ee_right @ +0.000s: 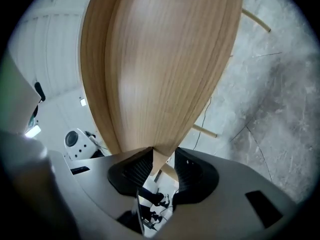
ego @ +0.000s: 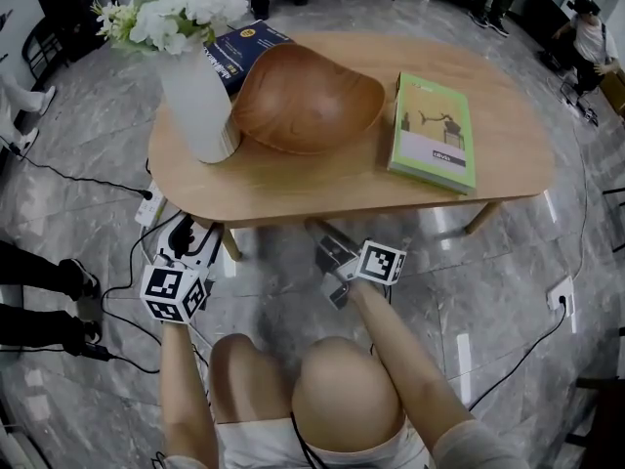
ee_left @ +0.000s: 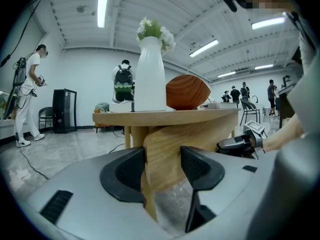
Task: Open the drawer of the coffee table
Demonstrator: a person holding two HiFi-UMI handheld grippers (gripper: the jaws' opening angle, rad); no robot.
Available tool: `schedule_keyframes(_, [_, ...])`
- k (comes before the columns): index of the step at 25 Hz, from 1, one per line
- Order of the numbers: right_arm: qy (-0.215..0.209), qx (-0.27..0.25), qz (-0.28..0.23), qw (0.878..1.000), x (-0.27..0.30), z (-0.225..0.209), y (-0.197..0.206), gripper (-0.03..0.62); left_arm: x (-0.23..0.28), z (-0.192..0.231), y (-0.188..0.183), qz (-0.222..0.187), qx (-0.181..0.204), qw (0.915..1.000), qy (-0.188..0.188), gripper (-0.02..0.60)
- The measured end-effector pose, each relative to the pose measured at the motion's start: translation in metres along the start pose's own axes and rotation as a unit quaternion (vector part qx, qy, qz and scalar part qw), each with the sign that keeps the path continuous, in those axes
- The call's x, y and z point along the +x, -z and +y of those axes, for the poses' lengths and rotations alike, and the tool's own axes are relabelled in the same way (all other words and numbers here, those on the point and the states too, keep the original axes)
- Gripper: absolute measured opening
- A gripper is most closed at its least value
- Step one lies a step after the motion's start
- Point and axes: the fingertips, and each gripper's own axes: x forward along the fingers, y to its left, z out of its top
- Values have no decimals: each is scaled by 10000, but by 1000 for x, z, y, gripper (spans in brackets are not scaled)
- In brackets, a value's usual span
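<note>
Steadying the counter (ego: 293, 191) with left tongs (ee_left: 162, 156) pinching its wooden leg (ee_left: 169, 134), the person held right tongs (ee_right: 163, 165) spread astride the wooden edge (ee_right: 159, 153) beneath, apparently readying a drawer pull.

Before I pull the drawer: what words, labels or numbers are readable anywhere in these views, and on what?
Nothing reads clearly.
Green book: white word on a dark strip, too small to read.
Dark blue book: yellow emblem and white print, too blurred to read.
Left marker cube, right marker cube: black-and-white squares only, no letters.
</note>
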Motion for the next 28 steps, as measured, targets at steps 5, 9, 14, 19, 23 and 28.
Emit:
schedule_keyframes(5, [125,2,159,9998,-3,0,3,128,-3,-2,0,38,3,10000,-7,230])
schedule_keyframes(9, [146,111,160,9997,-7,0,6,124,-8,-4,0,44,16,10000,12,227])
schedule_keyframes(14, [160,86,248,9995,-11,3,11,123,-14,-8,2,38,19,10000,-13,226])
schedule_keyframes(19, [192,32,315,9993,-17,4,17,120,-20,-11,4,71,35,10000,-2,227])
schedule_keyframes(23, [220,-11,393,9990,-20,7,22,115,-25,-13,6,81,37,10000,6,227])
schedule_keyframes(28, [228,-18,416,9989,-26,9,27,112,-30,-17,8,49,33,10000,9,227])
